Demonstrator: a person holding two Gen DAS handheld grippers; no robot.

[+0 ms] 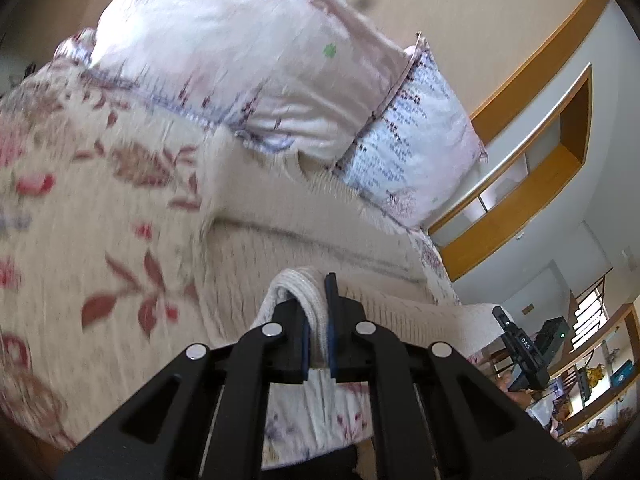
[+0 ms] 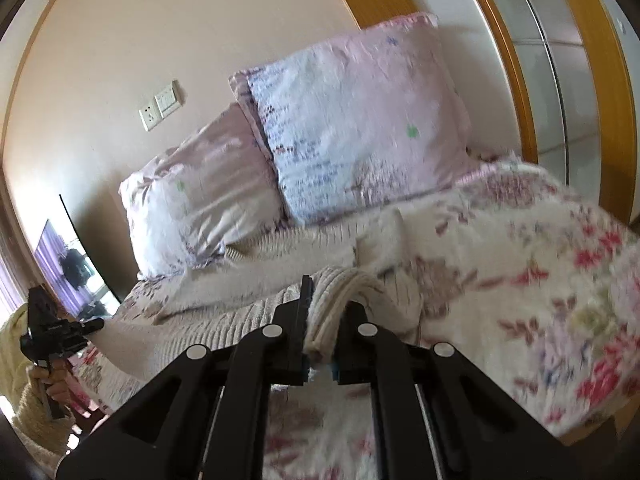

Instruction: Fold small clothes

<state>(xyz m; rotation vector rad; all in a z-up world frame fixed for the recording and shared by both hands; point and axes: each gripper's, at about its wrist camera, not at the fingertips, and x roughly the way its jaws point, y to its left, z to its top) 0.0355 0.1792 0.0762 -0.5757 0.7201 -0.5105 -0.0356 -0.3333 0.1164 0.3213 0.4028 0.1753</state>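
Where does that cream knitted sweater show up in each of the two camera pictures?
Left wrist view: the cream knitted sweater stretches across the middle, its hem pinched in the left gripper.
Right wrist view: the sweater lies centre-left, its hem bunched in the right gripper.
Shared landmark: the pink pillow with a green flower.

Obstacles I logged: two pillows stacked against the wall beyond the sweater. Passage: open floral bedspread beside it, left and right.
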